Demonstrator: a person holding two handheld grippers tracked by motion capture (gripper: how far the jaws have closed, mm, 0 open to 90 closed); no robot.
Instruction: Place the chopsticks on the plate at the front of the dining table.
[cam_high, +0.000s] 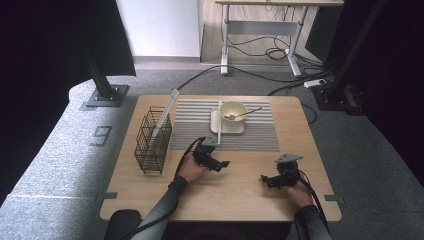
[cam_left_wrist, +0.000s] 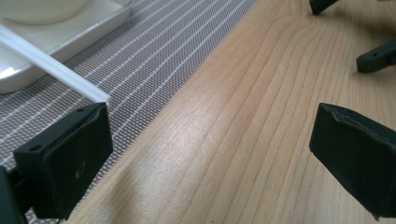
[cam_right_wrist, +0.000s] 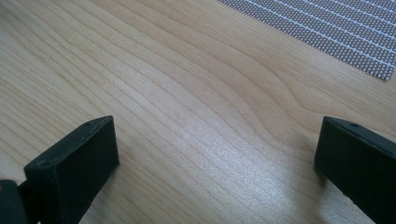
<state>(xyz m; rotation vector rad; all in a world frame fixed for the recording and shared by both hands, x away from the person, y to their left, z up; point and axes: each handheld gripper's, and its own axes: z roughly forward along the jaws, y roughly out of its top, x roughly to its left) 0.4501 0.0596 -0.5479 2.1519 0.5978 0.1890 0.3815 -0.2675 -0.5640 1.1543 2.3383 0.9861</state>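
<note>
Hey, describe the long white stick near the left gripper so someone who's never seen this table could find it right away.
Start at the grey striped placemat on the wooden table. On it sits a white rectangular tray holding a cream round bowl. The thin white straight stick lies across the tray's left side, its near end by the left gripper; unlike the other white stick, it is not in the black wire basket.

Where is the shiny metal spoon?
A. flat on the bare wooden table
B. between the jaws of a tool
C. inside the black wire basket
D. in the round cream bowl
D. In the high view the shiny metal spoon rests in the round cream bowl, its handle sticking out over the rim to the right; the bowl stands on a white square plate.
</note>
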